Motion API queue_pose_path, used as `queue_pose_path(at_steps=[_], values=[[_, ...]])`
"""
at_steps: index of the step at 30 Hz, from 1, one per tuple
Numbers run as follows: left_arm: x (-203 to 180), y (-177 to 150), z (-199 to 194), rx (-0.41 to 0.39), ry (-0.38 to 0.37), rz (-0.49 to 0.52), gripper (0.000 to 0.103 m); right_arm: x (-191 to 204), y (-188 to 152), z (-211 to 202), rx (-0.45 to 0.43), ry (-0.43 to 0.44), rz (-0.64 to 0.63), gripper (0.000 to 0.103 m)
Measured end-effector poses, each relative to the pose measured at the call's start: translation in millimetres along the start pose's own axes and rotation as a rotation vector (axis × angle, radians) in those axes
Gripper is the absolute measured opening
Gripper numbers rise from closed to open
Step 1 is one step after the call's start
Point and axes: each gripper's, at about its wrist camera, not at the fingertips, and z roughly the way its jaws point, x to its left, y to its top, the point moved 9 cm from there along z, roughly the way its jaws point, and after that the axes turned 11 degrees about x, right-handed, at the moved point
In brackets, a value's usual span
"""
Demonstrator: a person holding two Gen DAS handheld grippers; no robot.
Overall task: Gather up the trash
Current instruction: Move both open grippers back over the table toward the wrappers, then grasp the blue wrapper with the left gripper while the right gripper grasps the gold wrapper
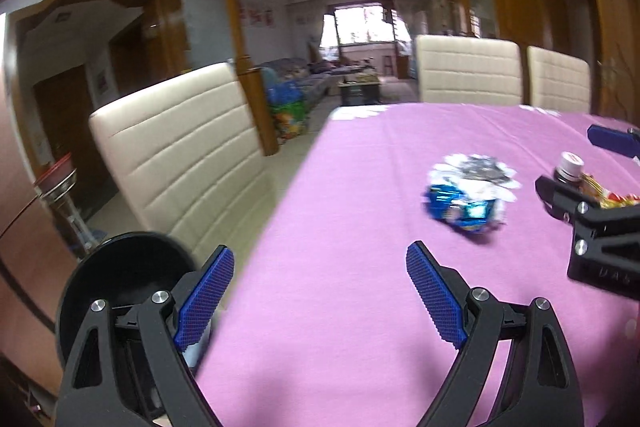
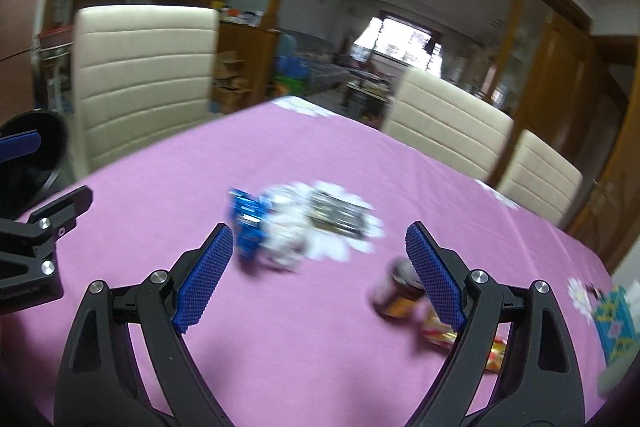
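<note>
A crumpled blue and white wrapper lies on the pink tablecloth, ahead and to the right of my open, empty left gripper. A small dark bottle with a white cap and a red and yellow wrapper lie at the right. In the right wrist view my right gripper is open and empty above the cloth; the blue wrapper is just ahead between the fingers, and the bottle and the red-yellow wrapper sit by the right finger. A black round bin stands off the table's left edge.
Cream chairs stand around the table, one at the left and two at the far side. The bin also shows at the left of the right wrist view. A blue patterned item lies at the right edge.
</note>
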Motion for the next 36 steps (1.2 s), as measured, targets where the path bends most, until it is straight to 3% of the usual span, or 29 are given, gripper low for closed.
queue_pose_path(at_steps=[5, 13, 20, 22, 24, 29, 34, 36], values=[[-39.8, 3.4, 9.5, 0.020, -0.048, 0.060, 0.086, -47.0, -26.6, 17.9, 0.068, -0.052, 0.077, 0.086], [-78.2, 15.8, 25.5, 0.082, -0.125, 0.106, 0.086, -78.6, -52.6, 53.3, 0.202, -0.058, 0.153, 0.073], [-106.8, 25.1, 44.5, 0.115, -0.105, 0.176, 0.086, -89.6, -61.9, 65.7, 0.265, -0.028, 0.200, 0.062], [-109.1, 26.6, 50.3, 0.124, -0.083, 0.189, 0.086, -92.2, -64.2, 70.3, 0.288, -0.022, 0.215, 0.056], [-109.6, 26.7, 56.6, 0.141, -0.070, 0.195, 0.086, -93.5, -66.3, 75.9, 0.314, -0.015, 0.222, 0.042], [-104.0, 29.0, 66.0, 0.173, -0.081, 0.163, 0.086, -92.8, -67.7, 77.8, 0.328, -0.018, 0.220, 0.029], [-100.3, 27.4, 76.2, 0.217, -0.122, 0.131, 0.084, -89.8, -64.4, 72.3, 0.305, -0.041, 0.203, 0.022], [-98.8, 25.6, 80.1, 0.240, -0.143, 0.119, 0.075, -89.7, -63.8, 71.6, 0.304, -0.038, 0.204, 0.022]])
